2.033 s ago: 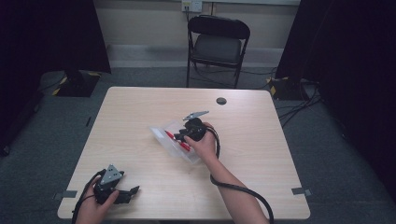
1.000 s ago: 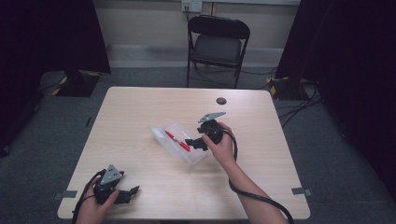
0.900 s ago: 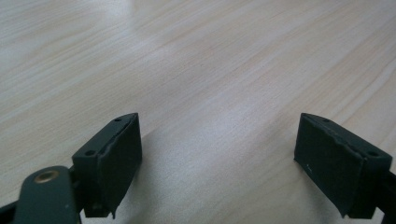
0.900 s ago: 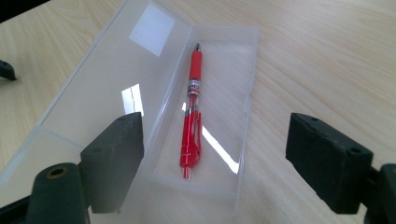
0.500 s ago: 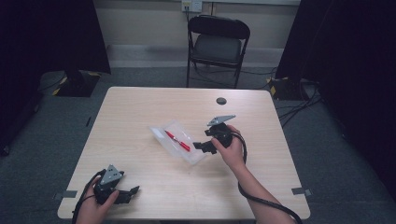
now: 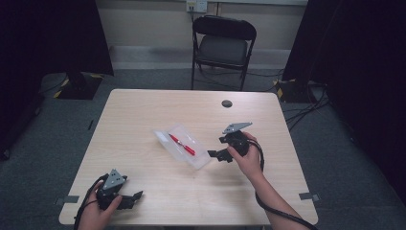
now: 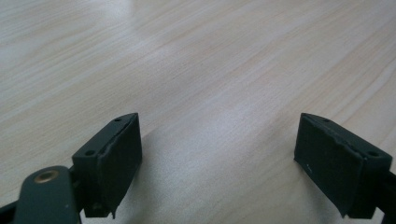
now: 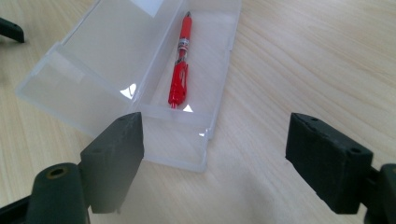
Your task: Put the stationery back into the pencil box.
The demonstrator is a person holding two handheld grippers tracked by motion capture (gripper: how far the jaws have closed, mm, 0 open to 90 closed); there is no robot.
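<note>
Table (image 6: 158, 187): pale wood-grain top, the landmark for everything below; a small dark round cap (image 6: 227, 103) sits in its far edge, right of centre
Chair (image 6: 223, 47): black folding chair standing on the floor just beyond the table's far edge, facing it
Case (image 6: 182, 146): clear plastic pencil case lying open near the middle of the table, set at a slant; in the right gripper view its lid (image 8: 100, 51) lies folded back flat beside the tray, hinge between them
Right gripper (image 6: 216, 154): held in the person's right hand (image 6: 246, 160) above the table, right of centre, just beside the near-right end of the case and not touching it; jaws spread wide with nothing between them; in the right gripper view (image 8: 212, 158) the near corner of the case lies by one jaw
Left gripper (image 6: 136, 196): held in the person's left hand (image 6: 98, 213) at the table's near-left corner, well apart from the case; in the left gripper view (image 7: 217, 161) the jaws stand wide over bare tabletop, gripping nothing
Pen (image 8: 180, 60): red pen lying lengthwise inside the tray of the case, parallel to its long walls; seen from above (image 6: 182, 144) as a red stroke in the case at the table's middle
</note>
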